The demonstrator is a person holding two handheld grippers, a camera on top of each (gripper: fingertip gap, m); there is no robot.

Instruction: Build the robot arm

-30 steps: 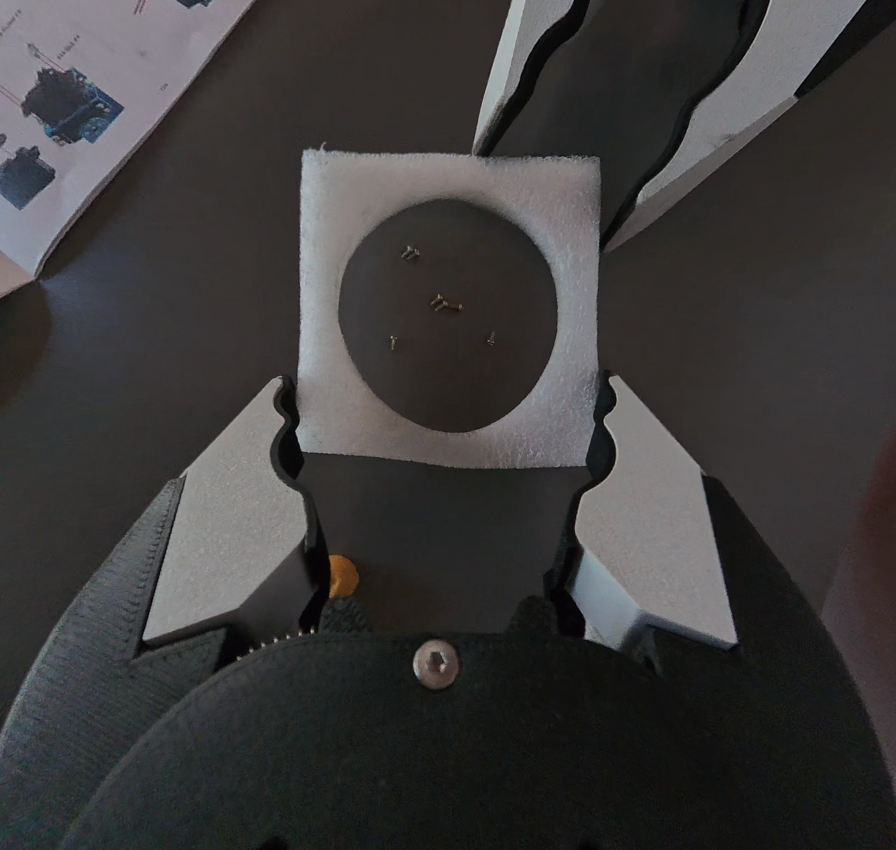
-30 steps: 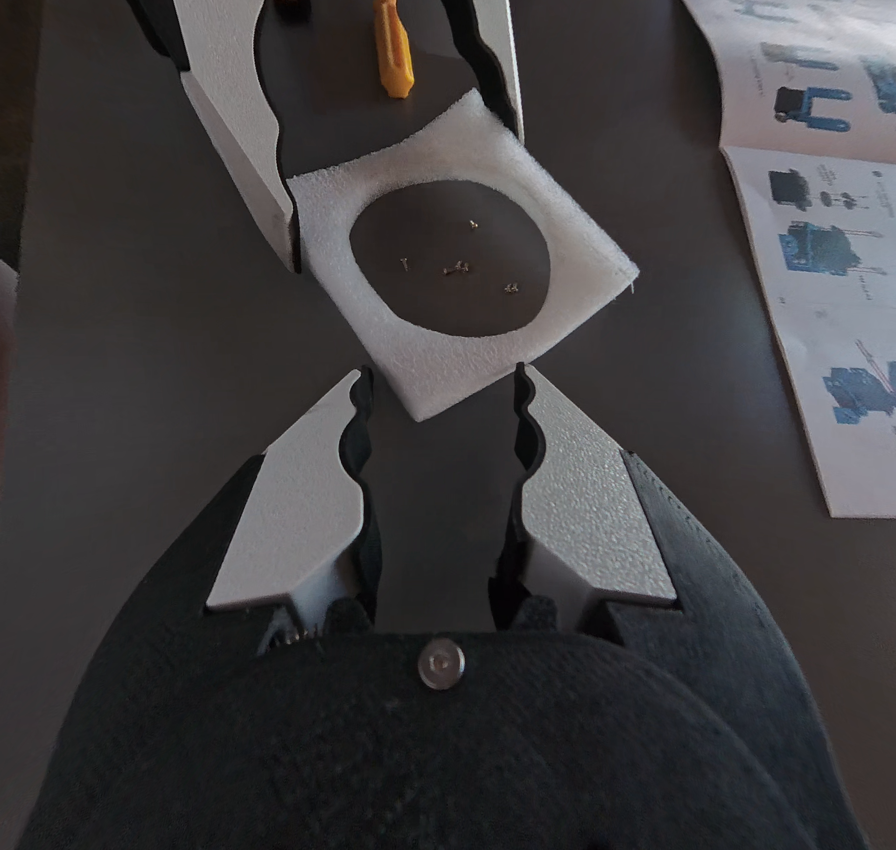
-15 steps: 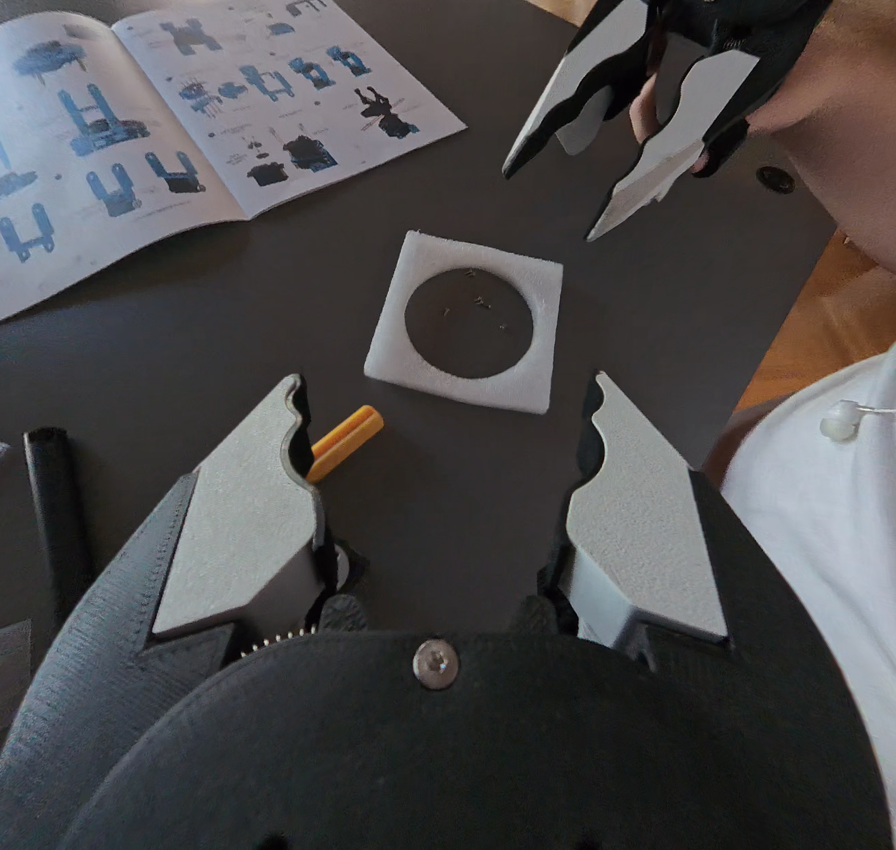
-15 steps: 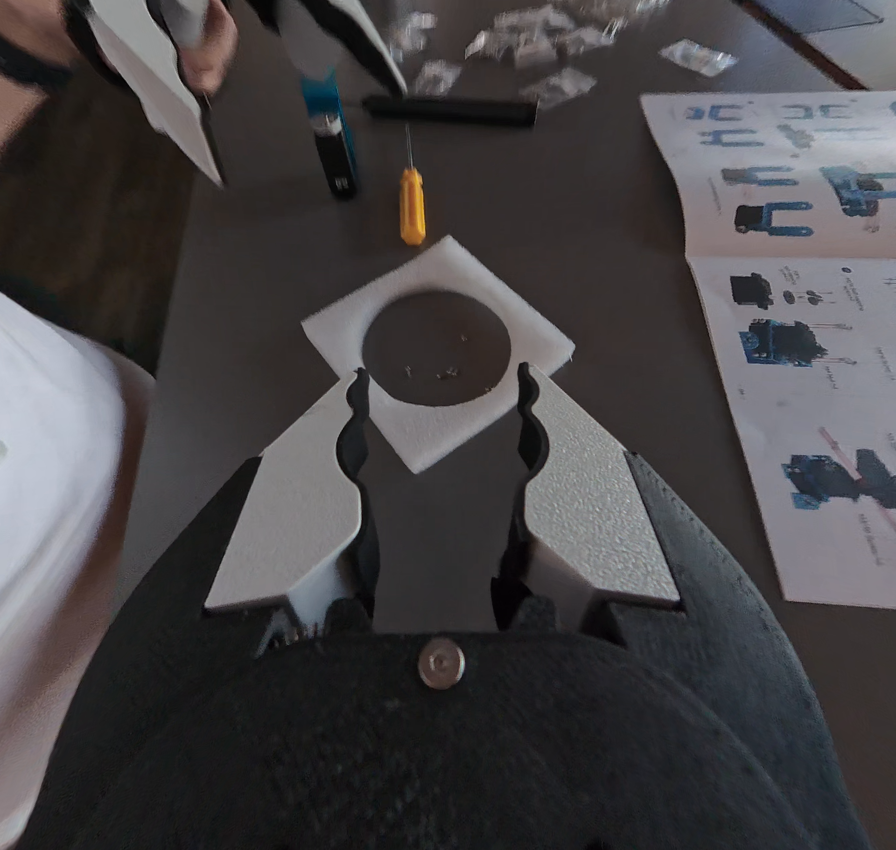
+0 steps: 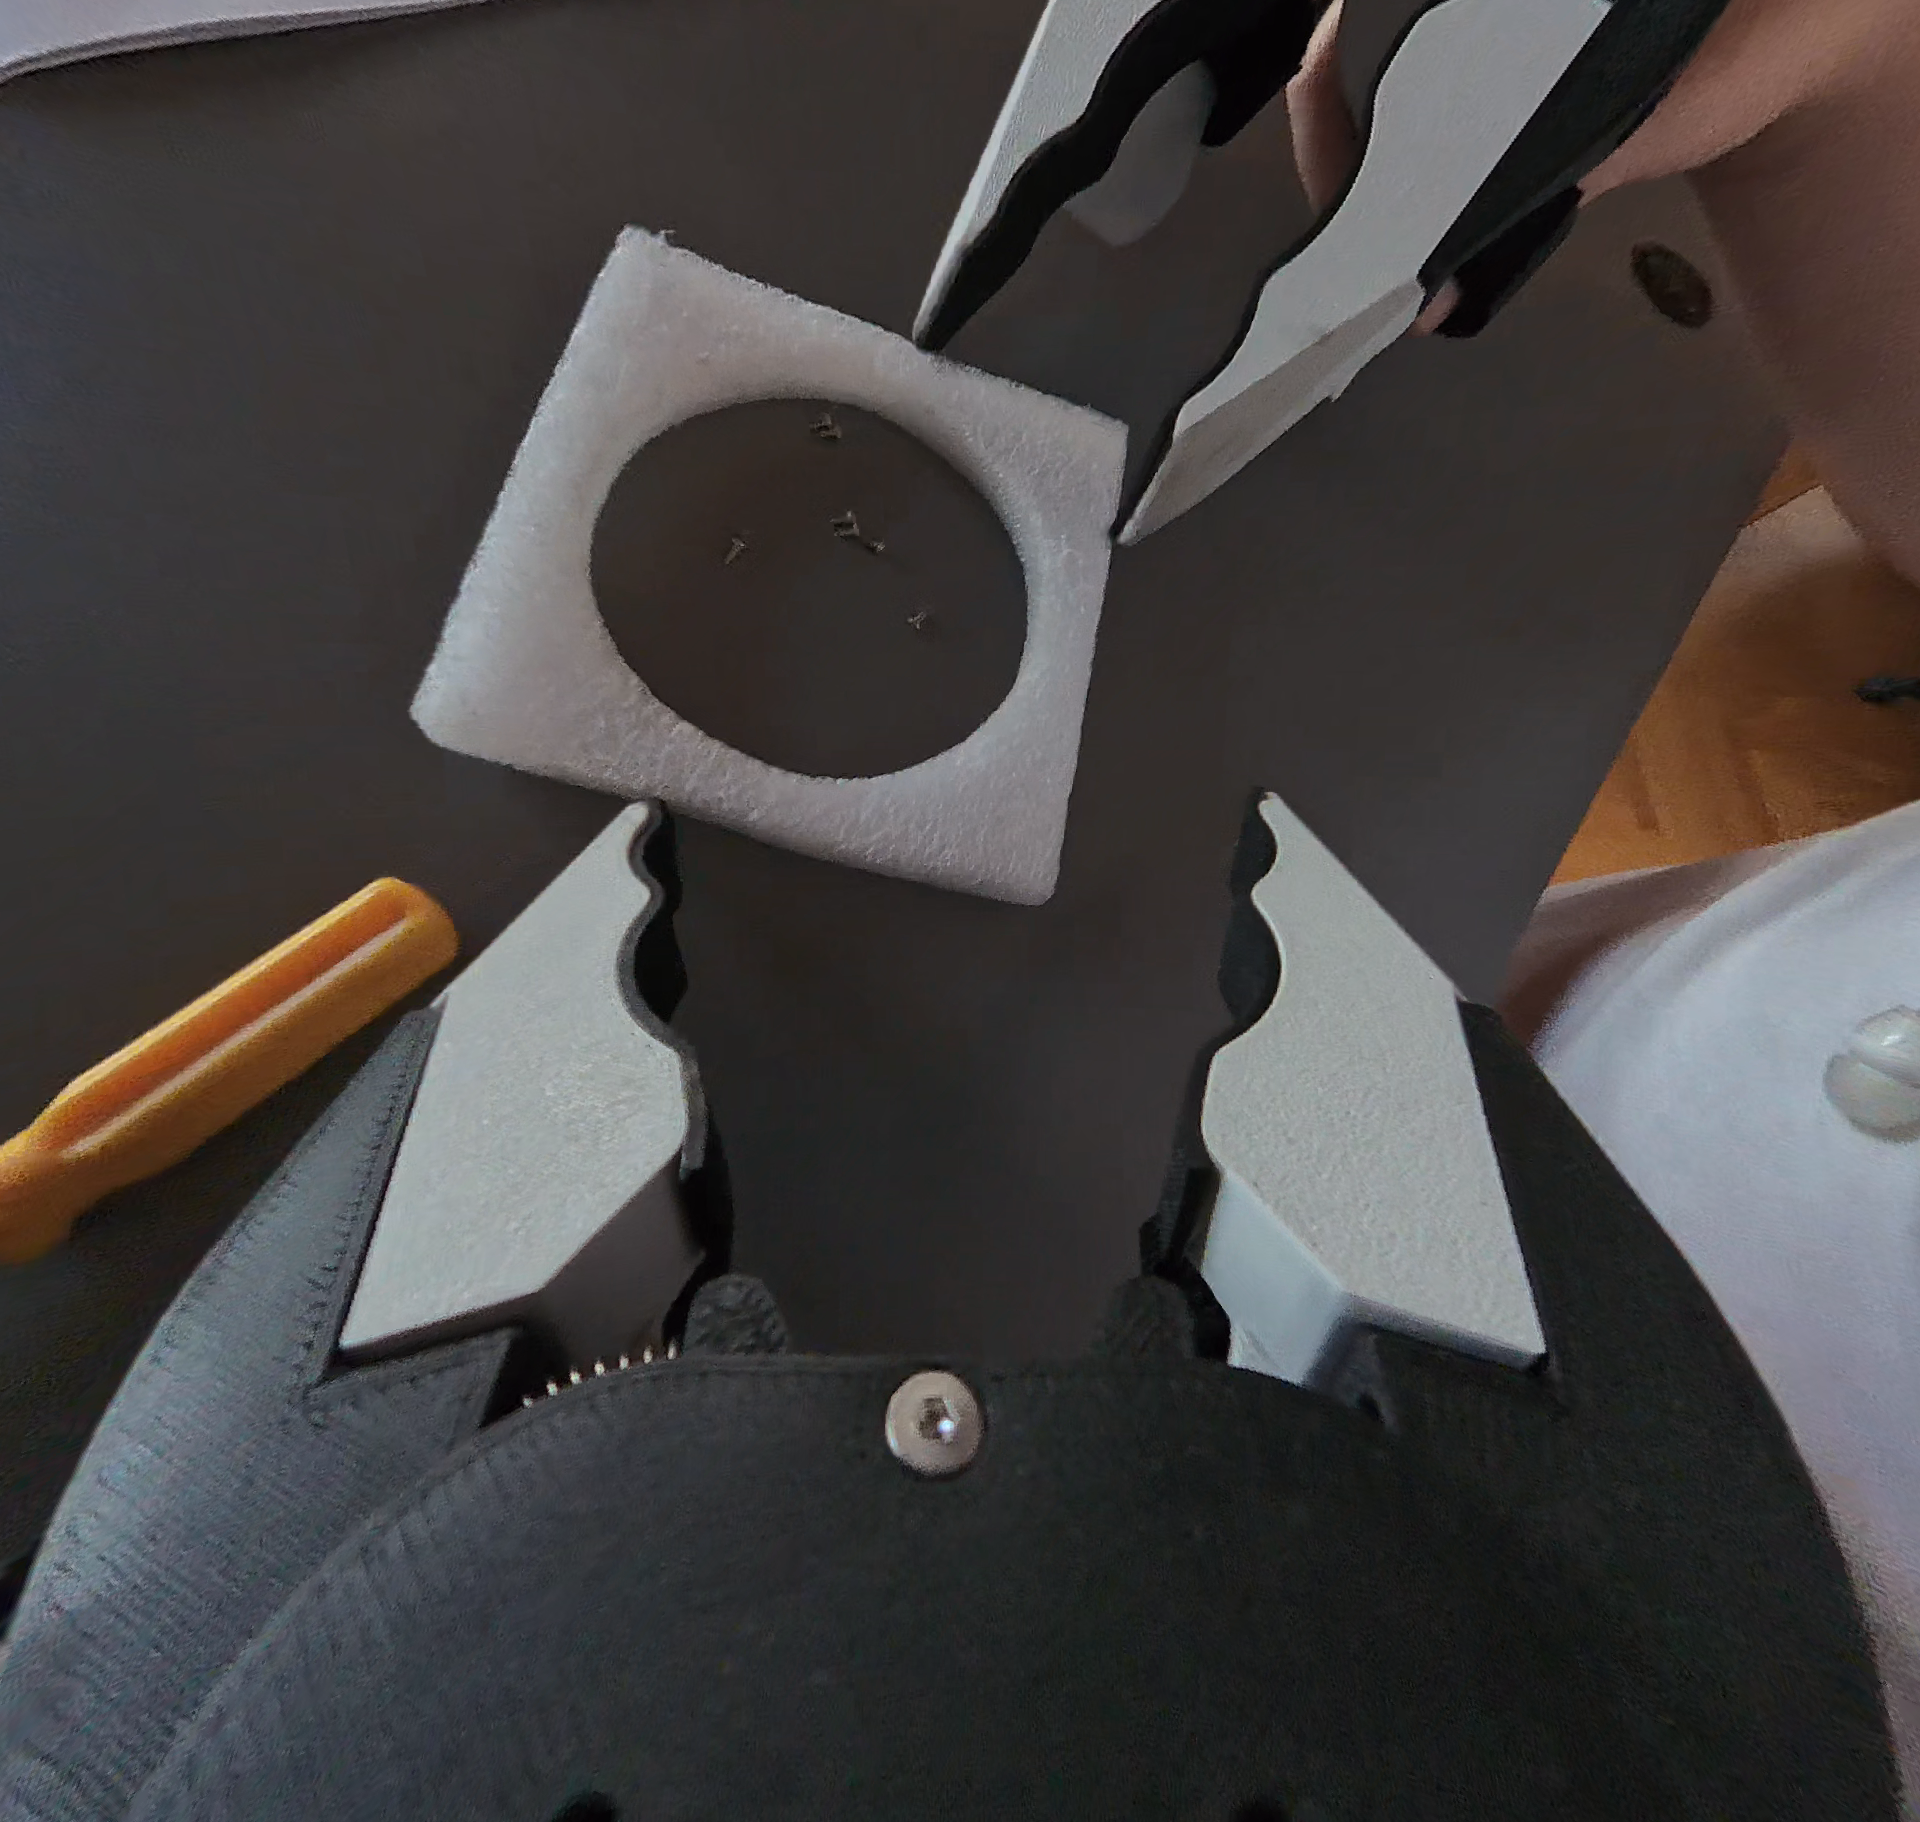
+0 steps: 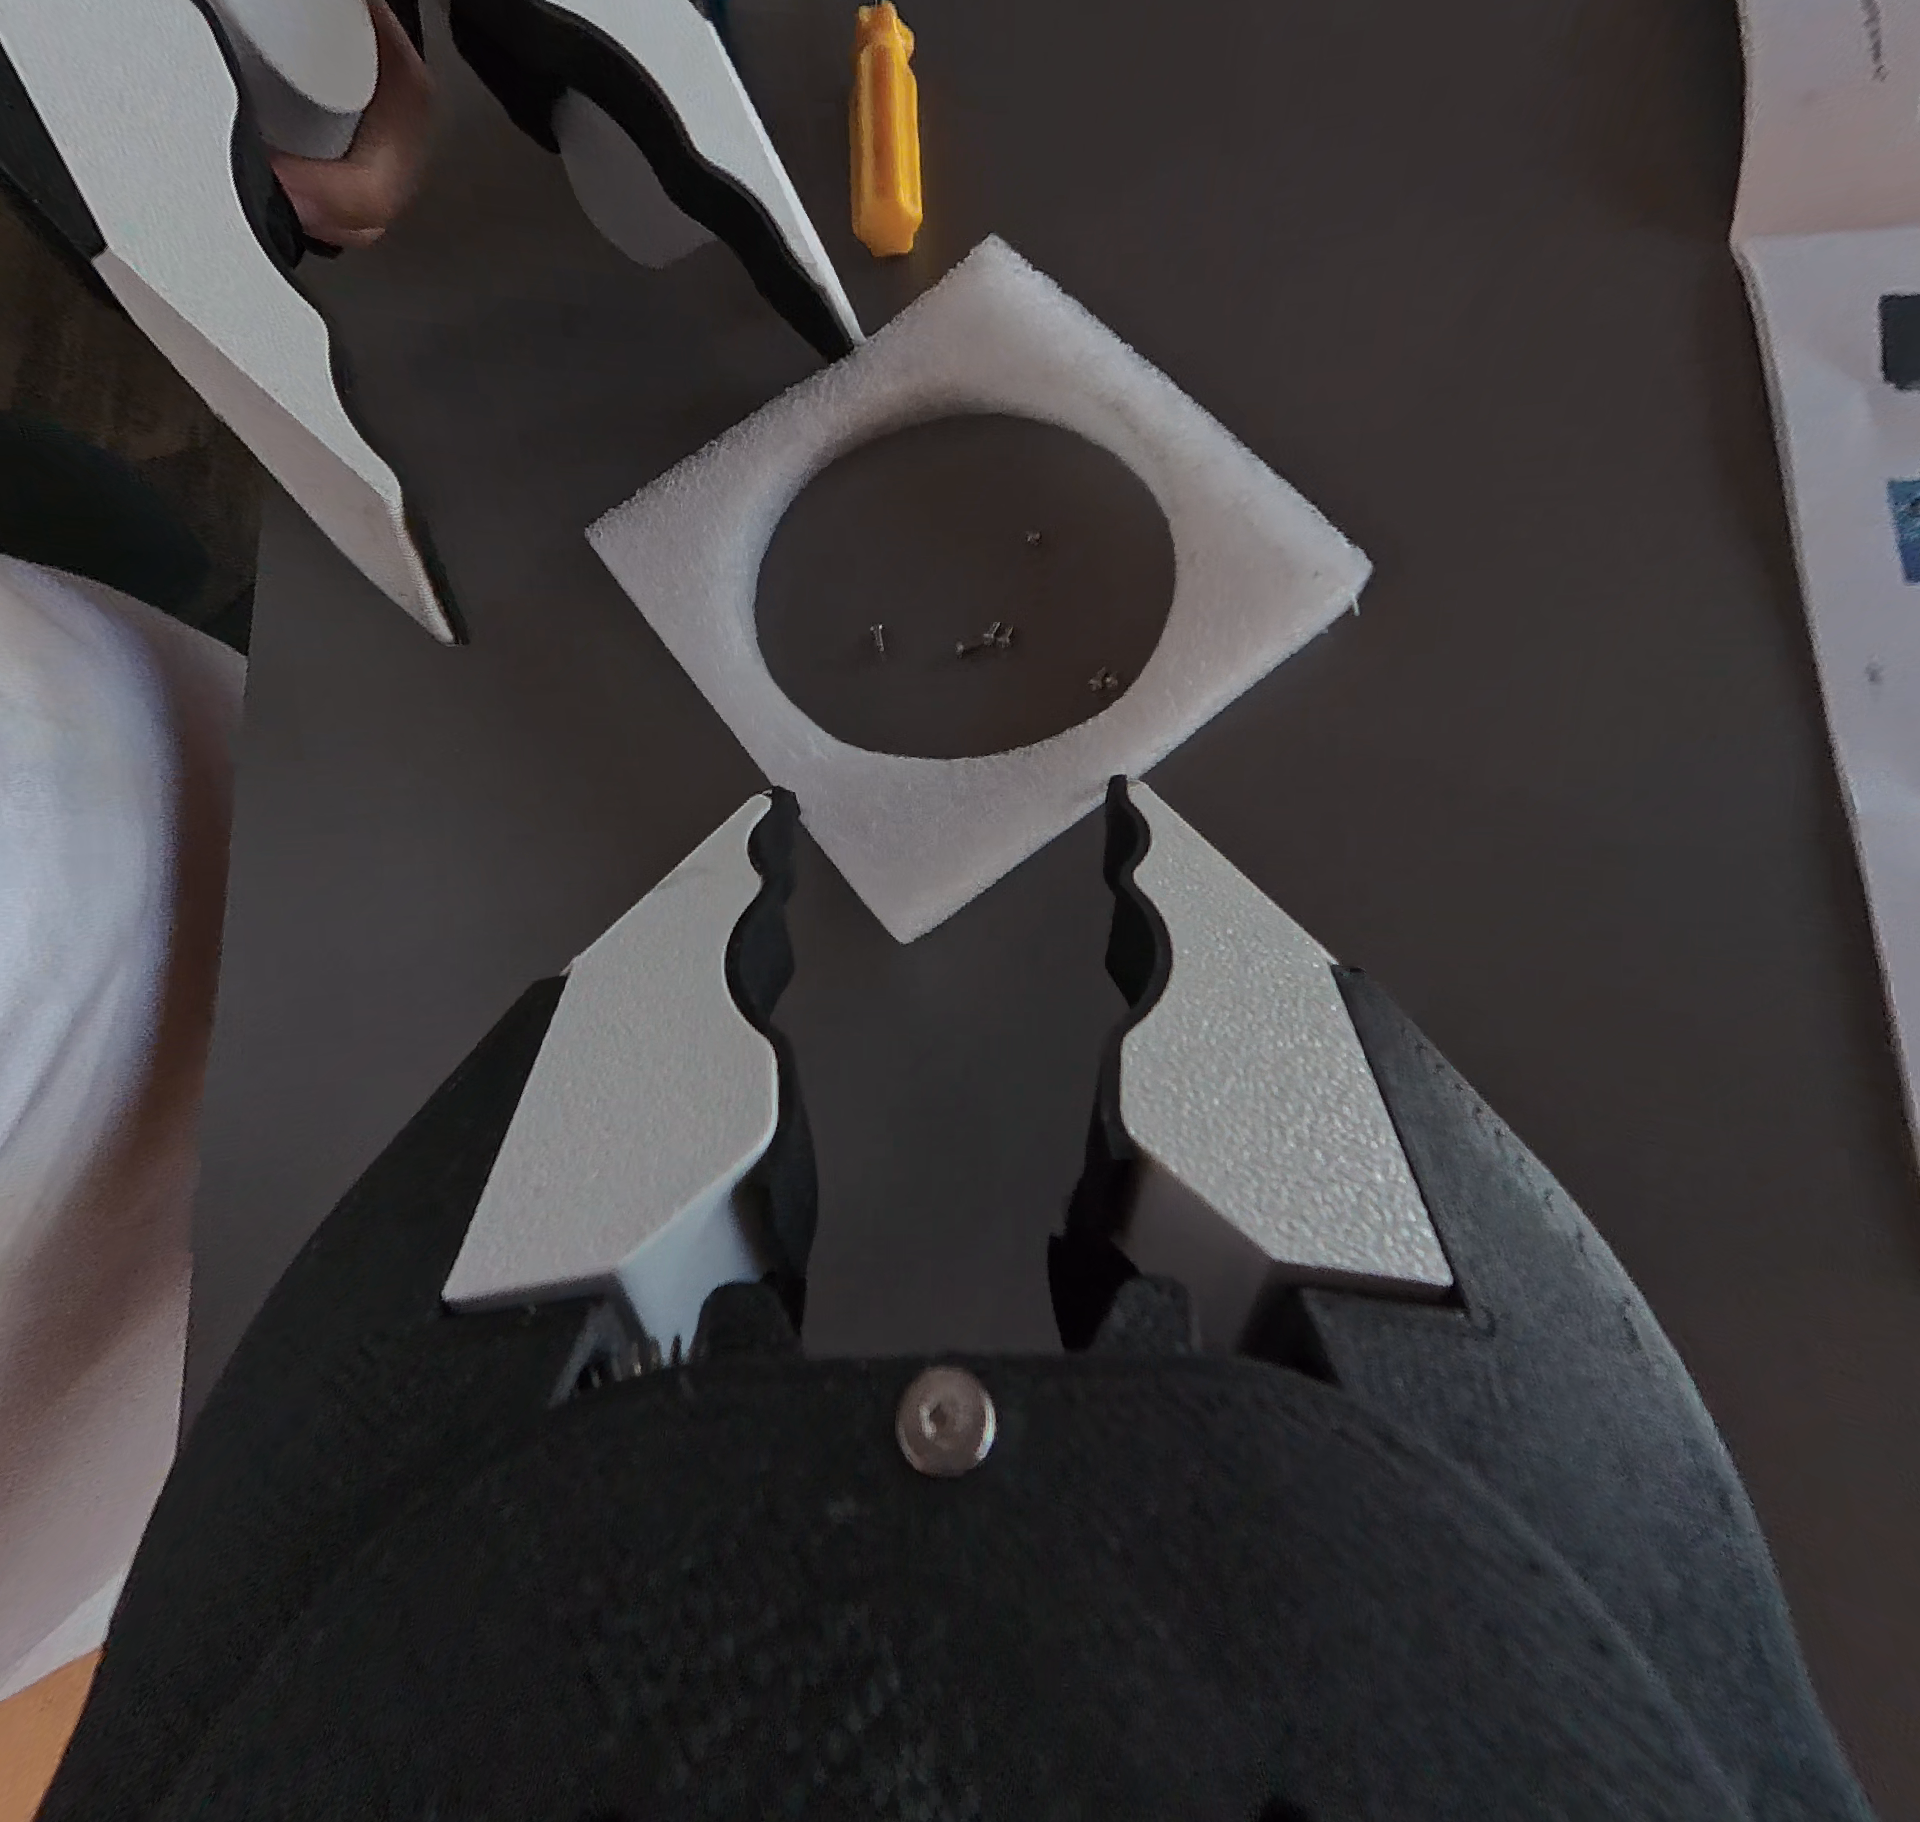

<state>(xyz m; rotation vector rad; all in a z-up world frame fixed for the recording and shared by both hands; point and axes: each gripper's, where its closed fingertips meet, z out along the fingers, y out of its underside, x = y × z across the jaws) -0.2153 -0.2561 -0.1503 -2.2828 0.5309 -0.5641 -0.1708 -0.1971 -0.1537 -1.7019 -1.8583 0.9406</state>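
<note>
A white foam square (image 5: 540,650) with a round cut-out lies flat on the dark table (image 5: 260,370). Several tiny screws (image 5: 847,525) lie on the table inside the cut-out. My left gripper (image 5: 956,811) is open and empty, its tips spread at the foam's near edge. My right gripper (image 6: 945,790) is open and empty, its tips on either side of the foam's (image 6: 1247,546) near corner. The screws (image 6: 982,642) also show in the right wrist view. Each view shows the other gripper across the foam: the right one (image 5: 1023,437) and the left one (image 6: 646,492).
A yellow-handled screwdriver (image 5: 208,1045) lies left of my left gripper; it also shows in the right wrist view (image 6: 883,131). An open picture booklet (image 6: 1849,422) lies to the right. A person's white shirt (image 5: 1714,1045) and the table edge over wooden floor (image 5: 1766,712) are close. My right tips are about 20 centimeters from the yellow-handled screwdriver (image 5: 208,1045), my left tips only 7 centimeters.
Half a second ago both grippers were lifted back from the foam. Both are now low and close to it again, still open. The foam sits turned compared with one second ago.
</note>
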